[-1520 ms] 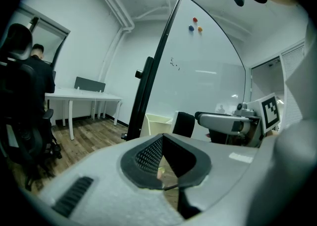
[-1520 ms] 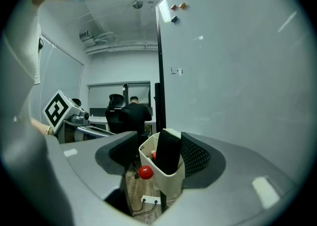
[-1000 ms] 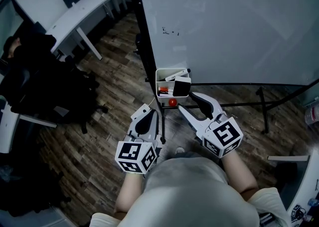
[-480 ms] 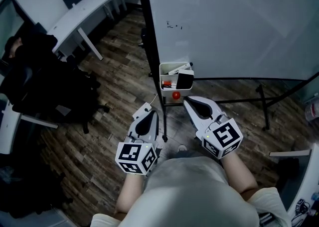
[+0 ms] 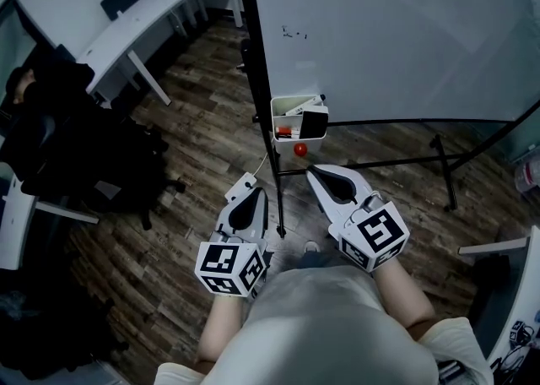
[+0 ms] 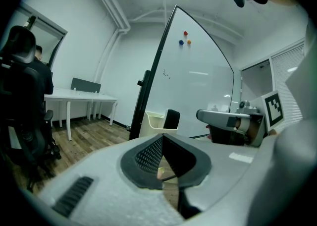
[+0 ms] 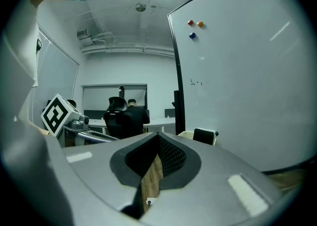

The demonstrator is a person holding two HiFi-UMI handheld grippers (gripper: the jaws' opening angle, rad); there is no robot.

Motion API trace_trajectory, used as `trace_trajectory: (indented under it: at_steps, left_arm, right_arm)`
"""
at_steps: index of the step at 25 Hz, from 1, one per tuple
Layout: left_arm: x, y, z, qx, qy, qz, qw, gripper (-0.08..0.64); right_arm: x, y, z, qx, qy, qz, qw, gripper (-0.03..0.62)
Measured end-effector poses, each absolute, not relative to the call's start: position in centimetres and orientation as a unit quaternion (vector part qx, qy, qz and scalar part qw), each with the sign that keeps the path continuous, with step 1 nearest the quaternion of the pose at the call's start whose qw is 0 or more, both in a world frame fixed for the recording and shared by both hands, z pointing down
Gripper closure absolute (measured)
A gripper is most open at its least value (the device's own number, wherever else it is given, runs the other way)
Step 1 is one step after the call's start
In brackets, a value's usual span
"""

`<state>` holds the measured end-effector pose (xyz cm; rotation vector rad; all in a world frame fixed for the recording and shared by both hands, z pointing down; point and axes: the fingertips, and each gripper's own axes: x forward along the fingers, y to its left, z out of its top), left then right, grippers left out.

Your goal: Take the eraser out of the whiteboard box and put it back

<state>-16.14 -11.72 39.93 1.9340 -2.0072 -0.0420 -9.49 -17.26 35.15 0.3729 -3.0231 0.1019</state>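
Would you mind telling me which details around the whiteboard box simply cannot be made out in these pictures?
What lies in the whiteboard box beside the eraser: too small and dim in the head view; the box's wall hides it in both gripper views.
The marks on the whiteboard: too small to read in any view.
The red round thing by the box: too small to identify in the head view.

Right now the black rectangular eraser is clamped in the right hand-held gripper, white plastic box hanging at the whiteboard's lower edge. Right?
Not quite: the black rectangular eraser stands in the white plastic box, not in the right hand-held gripper, whose jaws have just closed on nothing. The head view shows it. The box does hang at the whiteboard's lower edge.
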Motion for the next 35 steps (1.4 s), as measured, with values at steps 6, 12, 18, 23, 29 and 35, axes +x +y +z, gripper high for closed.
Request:
trace_trajectory:
  at_steps: [6,12,18,23,29,35]
  left_arm:
    - [-15.4,-9.9,39.9,0.689,-0.703,-0.018,0.177,0.557]
    - [-14.5,-7.6,40.2,0.691,-0.699,-0.017,0.182,0.557]
    - [-13.2,-5.5,40.3,0.694,-0.697,-0.016,0.183,0.557]
    - [-12.0,-3.8,40.3,0.695,-0.695,-0.015,0.184,0.557]
    - [-10.9,-2.0,40.4,0.695,-0.695,-0.015,0.184,0.557]
    - [-10.2,-0.8,40.2,0.696,-0.695,-0.014,0.179,0.557]
  right_arm:
    - [-8.6,-14.9,35.3,0.129,-0.990,0.037,0.048,0.586]
    - [-7.6,-12.1,35.2,0.128,-0.990,0.042,0.047,0.586]
    - [-6.3,-9.6,35.2,0.129,-0.989,0.043,0.050,0.586]
    - [-5.0,-7.7,35.4,0.131,-0.989,0.044,0.053,0.586]
    - [-3.8,-5.9,35.5,0.135,-0.989,0.036,0.054,0.587]
    - [-3.0,-4.6,35.1,0.140,-0.988,0.031,0.048,0.588]
